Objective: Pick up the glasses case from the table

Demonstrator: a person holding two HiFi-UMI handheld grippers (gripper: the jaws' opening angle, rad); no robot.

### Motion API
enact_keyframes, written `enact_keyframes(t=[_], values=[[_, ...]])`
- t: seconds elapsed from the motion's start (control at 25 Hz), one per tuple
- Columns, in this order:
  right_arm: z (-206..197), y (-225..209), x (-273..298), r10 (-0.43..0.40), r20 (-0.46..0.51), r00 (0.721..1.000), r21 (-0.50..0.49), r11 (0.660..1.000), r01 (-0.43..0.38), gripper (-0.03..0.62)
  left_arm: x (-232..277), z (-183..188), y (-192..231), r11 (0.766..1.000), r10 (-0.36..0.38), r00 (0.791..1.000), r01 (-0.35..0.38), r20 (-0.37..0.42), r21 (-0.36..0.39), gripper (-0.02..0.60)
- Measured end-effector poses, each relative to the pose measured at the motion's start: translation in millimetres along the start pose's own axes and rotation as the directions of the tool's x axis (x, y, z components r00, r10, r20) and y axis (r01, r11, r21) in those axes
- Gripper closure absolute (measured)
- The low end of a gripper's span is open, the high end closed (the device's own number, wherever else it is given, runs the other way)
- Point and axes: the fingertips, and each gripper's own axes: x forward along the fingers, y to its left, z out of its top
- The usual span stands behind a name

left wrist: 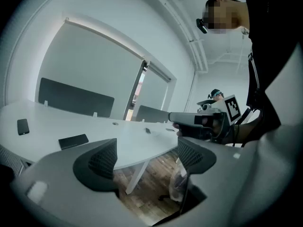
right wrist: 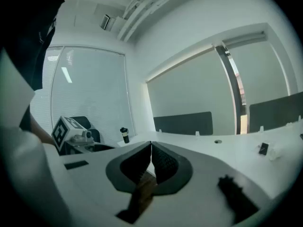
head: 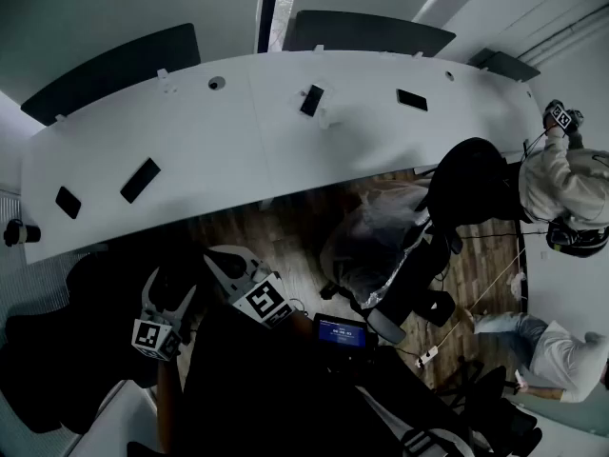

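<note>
We face long curved white table (head: 238,131), wood-plank floor (head: 285,236) below.
L gripper (left wrist: 146,160) jaws apart, empty; R gripper (right wrist: 151,161) ribbed pads together.

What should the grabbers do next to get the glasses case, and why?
Probably reach the left gripper forward to the white table. Its jaws are apart and empty, while the right gripper is shut. Both hang short of the table, where dark flat things lie; the nearest dark thing may be the case, though I cannot tell.
</note>
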Motion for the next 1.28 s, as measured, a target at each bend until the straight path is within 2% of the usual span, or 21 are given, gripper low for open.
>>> enact_keyframes(t=[0.24, 0.52, 0.72, 1.0, 1.28], values=[[-20, -45, -2, -0.067, -0.078, 0.995, -0.004, 0.998, 0.067, 0.586, 38, -2, -4, 0.998, -0.065, 0.998, 0.065, -0.026, 0.0, 0.192], [-33, -58, 29, -0.054, -0.15, 0.987, -0.07, 0.997, 0.044, 0.586, 48, 4, 27, 0.999, -0.048, 0.999, 0.048, -0.003, -0.022, 0.192], [-28, -59, 67, -0.065, -0.179, 0.982, -0.135, 0.99, 0.041, 0.586, 52, 0, 63, 0.997, -0.049, 0.999, 0.049, 0.003, -0.053, 0.192], [-16, -58, 131, -0.052, -0.236, 0.97, -0.226, 0.974, -0.002, 0.586, 56, 23, 120, 0.994, -0.091, 0.996, 0.092, 0.016, -0.057, 0.192], [-13, -46, 211, -0.051, -0.316, 0.947, -0.293, 0.955, -0.046, 0.586, 25, 33, 197, 0.993, -0.075, 0.997, 0.077, 0.028, -0.09, 0.192]])
